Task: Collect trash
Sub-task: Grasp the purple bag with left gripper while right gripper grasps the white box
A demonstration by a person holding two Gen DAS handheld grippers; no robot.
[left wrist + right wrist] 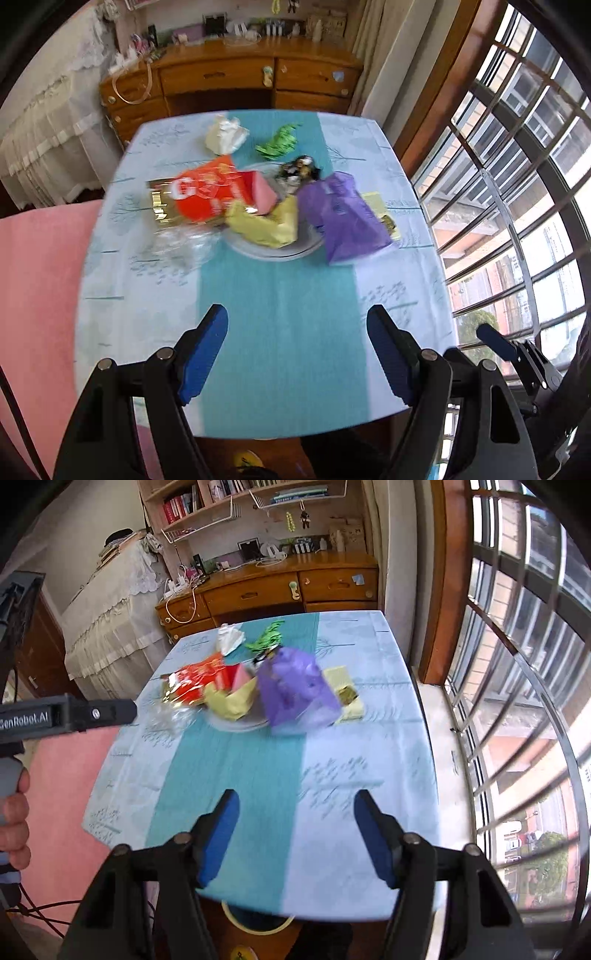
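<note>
A table (280,332) covered in a pale blue cloth with a teal centre stripe fills both views. Trash lies clustered at its middle, well ahead of both grippers. From the left: a clear crumpled plastic wrapper (177,243), a gold foil packet (160,203) under a red-orange snack bag (210,192), then a pink piece (264,195) and a yellow crumpled wrapper (266,221) resting on a grey plate (273,251). Behind them sit a white crumpled tissue (225,136), a green crinkled wrapper (279,142) and a dark shiny wrapper (301,168). A purple bag (343,218) overlaps the plate's right edge, with a pale yellow flat packet (345,692) just beyond it.

The left gripper (297,354) hovers over the near teal stripe, fingers spread, nothing between them. The right gripper (295,836) hovers likewise, fingers spread and empty. A wooden dresser (240,77) stands behind the table, a barred window (517,184) to the right.
</note>
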